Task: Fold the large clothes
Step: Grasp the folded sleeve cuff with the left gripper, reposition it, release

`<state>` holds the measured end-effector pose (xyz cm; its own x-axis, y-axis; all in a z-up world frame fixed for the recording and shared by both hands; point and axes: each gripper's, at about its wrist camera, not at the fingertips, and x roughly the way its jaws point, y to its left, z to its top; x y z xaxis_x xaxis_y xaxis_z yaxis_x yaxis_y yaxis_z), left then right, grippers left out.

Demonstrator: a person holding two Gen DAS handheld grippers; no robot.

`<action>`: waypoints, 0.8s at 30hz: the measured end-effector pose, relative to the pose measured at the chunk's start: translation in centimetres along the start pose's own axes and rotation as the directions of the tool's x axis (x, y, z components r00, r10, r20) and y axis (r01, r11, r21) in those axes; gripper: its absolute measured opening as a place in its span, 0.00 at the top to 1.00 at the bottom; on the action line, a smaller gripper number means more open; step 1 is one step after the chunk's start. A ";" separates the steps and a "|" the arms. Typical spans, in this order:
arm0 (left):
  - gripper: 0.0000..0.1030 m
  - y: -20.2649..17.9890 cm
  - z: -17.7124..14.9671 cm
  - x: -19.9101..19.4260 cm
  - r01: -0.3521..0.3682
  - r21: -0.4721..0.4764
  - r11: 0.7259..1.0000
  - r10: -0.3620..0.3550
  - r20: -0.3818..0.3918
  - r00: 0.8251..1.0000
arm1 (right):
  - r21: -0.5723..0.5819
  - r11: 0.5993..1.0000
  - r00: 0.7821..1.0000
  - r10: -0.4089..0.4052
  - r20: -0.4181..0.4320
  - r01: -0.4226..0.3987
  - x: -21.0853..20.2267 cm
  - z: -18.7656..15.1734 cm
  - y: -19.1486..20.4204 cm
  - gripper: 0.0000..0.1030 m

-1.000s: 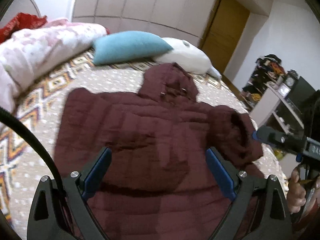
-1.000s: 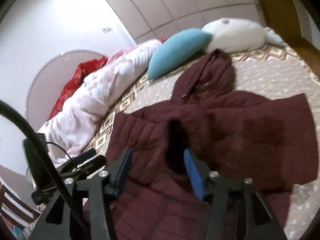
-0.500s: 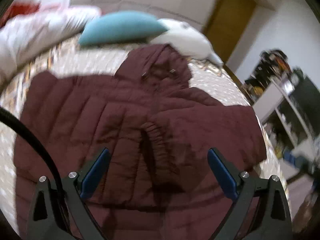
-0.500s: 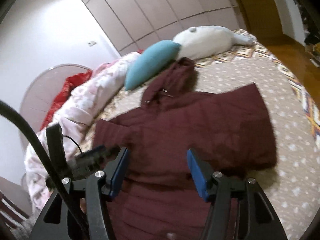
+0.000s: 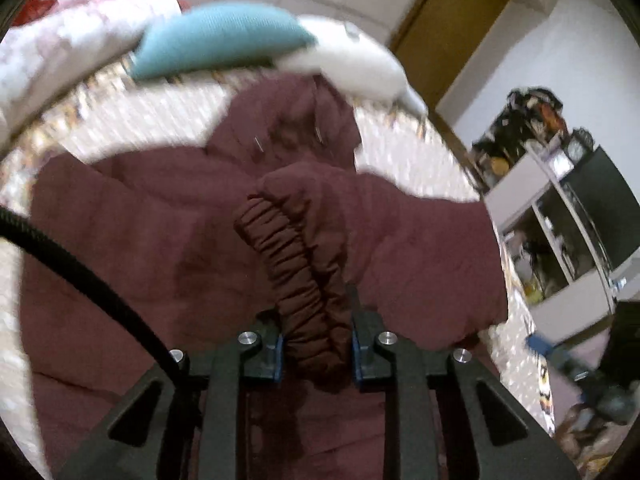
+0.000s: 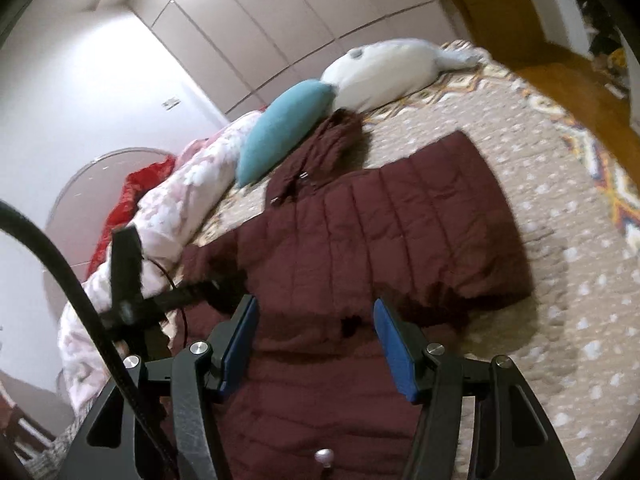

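Half a second ago my left gripper (image 5: 316, 354) stood wide apart over the maroon puffer jacket (image 6: 384, 232); now it is clamped on the gathered sleeve cuff (image 5: 296, 264), lifted above the jacket's body. My right gripper (image 6: 316, 344) hangs over the hem, jaws apart, holding nothing. Spread across the patterned bedspread (image 6: 568, 264), the jacket points its hood (image 6: 332, 148) toward the teal pillow (image 6: 284, 128) and white plush (image 6: 384, 72).

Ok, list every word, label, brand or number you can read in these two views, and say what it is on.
None can be read.
Maroon jacket: no label or print shows.
Shelf clutter: too blurred to read.
Wall plate: too small to tell.
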<state>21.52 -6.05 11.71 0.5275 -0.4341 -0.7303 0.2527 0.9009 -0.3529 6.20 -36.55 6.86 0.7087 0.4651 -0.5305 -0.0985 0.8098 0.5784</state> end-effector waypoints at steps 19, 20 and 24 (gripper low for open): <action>0.79 18.9 -0.9 -0.7 -0.232 -0.170 0.958 0.230 -0.036 0.973 | -0.136 0.974 0.981 -0.190 -0.037 0.183 10.0 2.5 6.4 0.38; 0.78 18.8 -1.2 -0.3 -0.214 -0.167 0.962 0.213 -0.026 0.977 | -0.161 0.960 0.970 -0.239 -0.049 0.229 11.3 2.6 6.3 0.40; 0.59 17.8 -1.3 0.5 -0.162 -0.151 0.975 0.163 -0.007 0.987 | -0.228 0.862 0.874 -0.480 -0.076 0.454 15.0 2.8 3.9 0.51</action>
<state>25.21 9.74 4.32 0.5555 -0.2818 -0.7823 0.0382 0.9485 -0.3145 18.37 -27.43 2.90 0.6133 0.0449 -0.7886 0.0777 0.9901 0.1168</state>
